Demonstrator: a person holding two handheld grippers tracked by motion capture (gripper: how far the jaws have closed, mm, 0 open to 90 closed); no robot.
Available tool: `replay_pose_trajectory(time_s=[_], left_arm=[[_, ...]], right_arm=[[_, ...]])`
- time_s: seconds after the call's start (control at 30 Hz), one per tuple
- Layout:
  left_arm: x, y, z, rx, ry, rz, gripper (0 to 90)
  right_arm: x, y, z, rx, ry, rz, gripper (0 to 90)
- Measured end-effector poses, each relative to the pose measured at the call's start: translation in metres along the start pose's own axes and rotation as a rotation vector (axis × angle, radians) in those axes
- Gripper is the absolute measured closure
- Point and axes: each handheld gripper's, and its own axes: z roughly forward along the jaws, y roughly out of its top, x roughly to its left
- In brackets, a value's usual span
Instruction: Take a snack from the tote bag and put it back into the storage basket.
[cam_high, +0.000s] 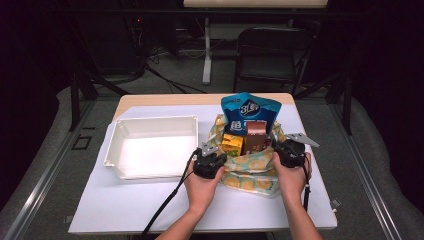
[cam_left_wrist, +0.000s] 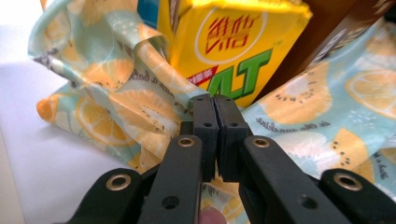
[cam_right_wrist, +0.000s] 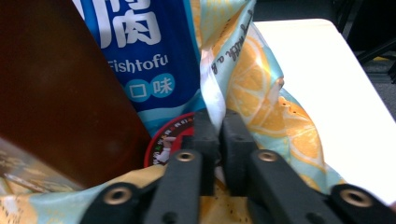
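At the left of the table stands the white tray (cam_high: 150, 145), bare inside and well apart from the work. Just right of it, the left gripper (cam_left_wrist: 215, 100) has its jaws pressed together on a fold of the lemon-print cloth bag (cam_high: 250, 172), at the rim nearest the yellow drink carton (cam_left_wrist: 229, 46). The bag sits in the middle of the white sheet (cam_high: 150, 205), with the carton, a brown carton (cam_high: 254, 142) and a blue Fishtofu snack pouch (cam_high: 250, 112) standing up out of its mouth.

On the far side, the right gripper (cam_right_wrist: 219, 119) has its jaws drawn in on the opposite rim, a strip of cloth running up between them beside the pouch; whether the pads bite the cloth fully or only brush it is hard to tell from this close.

The step in hand looks like spreading the mouth. To do it well, pull both rims outward and slightly down together, evenly (a lopsided tug would likely tip the tall pouch), and keep the pinches on cloth alone, clear of the cartons, so nothing is dragged along.
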Motion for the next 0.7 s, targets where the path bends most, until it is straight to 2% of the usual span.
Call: replay_pose_trajectory(time_s=[0.17, 0.37, 0.6, 0.7], left_arm=[[-0.001, 0.004, -0.003, 0.002, -0.025, -0.008, 89.3], [-0.004, 0.007, -0.006, 0.006, -0.040, 0.003, 89.7], [-0.010, 0.012, -0.008, -0.010, -0.057, 0.004, 89.5], [-0.011, 0.012, -0.006, 0.000, -0.057, 0.010, 89.4]], right_arm=[[-0.005, -0.001, -0.002, 0.010, -0.016, -0.015, 90.0], [-0.007, -0.003, -0.008, 0.038, -0.025, -0.040, 90.0], [-0.010, -0.004, -0.010, 0.048, -0.056, -0.039, 90.0], [-0.014, -0.004, -0.010, 0.046, -0.068, -0.024, 90.0]])
